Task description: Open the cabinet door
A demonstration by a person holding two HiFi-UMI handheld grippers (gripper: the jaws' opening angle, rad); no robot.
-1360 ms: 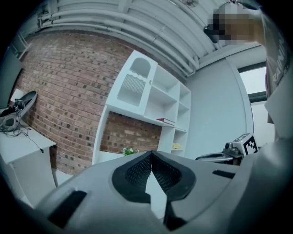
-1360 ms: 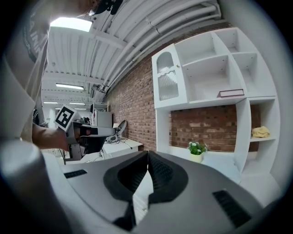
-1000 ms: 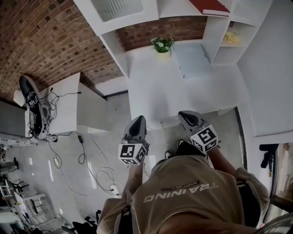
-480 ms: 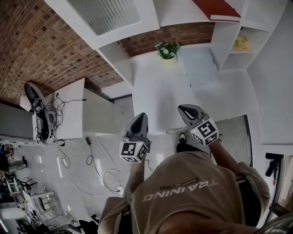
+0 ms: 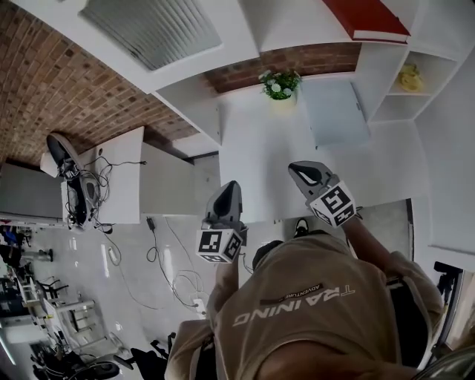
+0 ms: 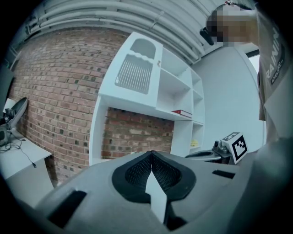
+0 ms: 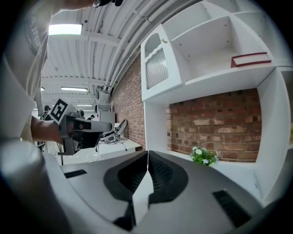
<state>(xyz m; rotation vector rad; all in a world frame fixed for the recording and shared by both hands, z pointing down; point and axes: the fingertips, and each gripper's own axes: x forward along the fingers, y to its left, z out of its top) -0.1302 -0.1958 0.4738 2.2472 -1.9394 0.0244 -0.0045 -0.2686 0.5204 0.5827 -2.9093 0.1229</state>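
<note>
The white wall unit has an upper cabinet with a slatted door, and that door is closed. It also shows in the left gripper view and the right gripper view, high and ahead of both grippers. My left gripper is shut with nothing in it and is held over the front edge of the white counter. My right gripper is shut and empty too, a little farther in over the counter. Neither touches the unit.
A potted plant and a flat grey panel sit on the counter. A red book lies on an open shelf, with a yellow object in a cubby at the right. A white desk with cables stands left; cords lie on the floor.
Both grippers and the person have moved forward toward the wall unit, from over the floor to the counter's front edge. Both stay shut and empty.
</note>
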